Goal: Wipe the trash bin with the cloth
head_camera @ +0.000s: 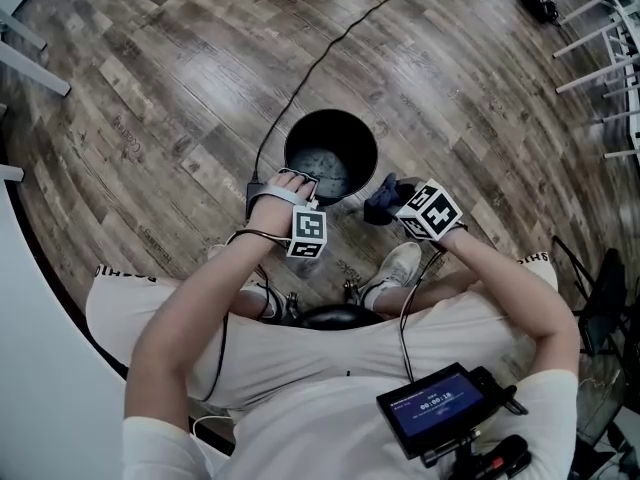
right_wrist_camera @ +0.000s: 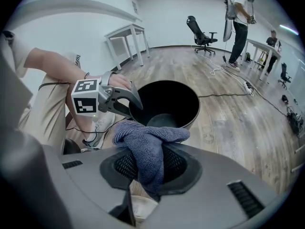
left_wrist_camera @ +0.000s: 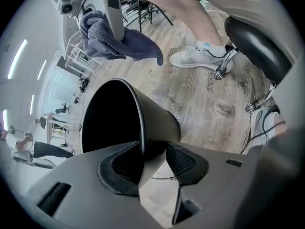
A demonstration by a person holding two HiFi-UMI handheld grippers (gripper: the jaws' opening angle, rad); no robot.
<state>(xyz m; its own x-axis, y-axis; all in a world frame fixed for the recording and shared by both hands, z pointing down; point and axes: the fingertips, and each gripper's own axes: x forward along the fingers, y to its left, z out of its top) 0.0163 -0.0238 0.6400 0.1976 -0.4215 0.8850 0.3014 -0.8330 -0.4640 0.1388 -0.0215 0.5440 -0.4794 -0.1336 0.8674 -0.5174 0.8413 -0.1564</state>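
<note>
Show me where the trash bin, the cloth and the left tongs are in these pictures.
trash bin (head_camera: 352, 136), head view, on its dark inner wall.
cloth (right_wrist_camera: 150, 147), right gripper view, on its bunched middle.
left tongs (left_wrist_camera: 152, 149), left gripper view, midway between the open tips.

The wood-plank floor (head_camera: 150, 88) carries the black trash bin (head_camera: 331, 154), upright at my twelve o'clock. A black cable (head_camera: 330, 48) trails across the boards from the bin toward one o'clock. My white shoe (head_camera: 392, 271) rests at the bin's five o'clock.

One trash bin (head_camera: 340, 128), one cloth (head_camera: 380, 201), two tongs (left_wrist_camera: 152, 161) (right_wrist_camera: 145, 168), two shoes (head_camera: 397, 266)
</note>
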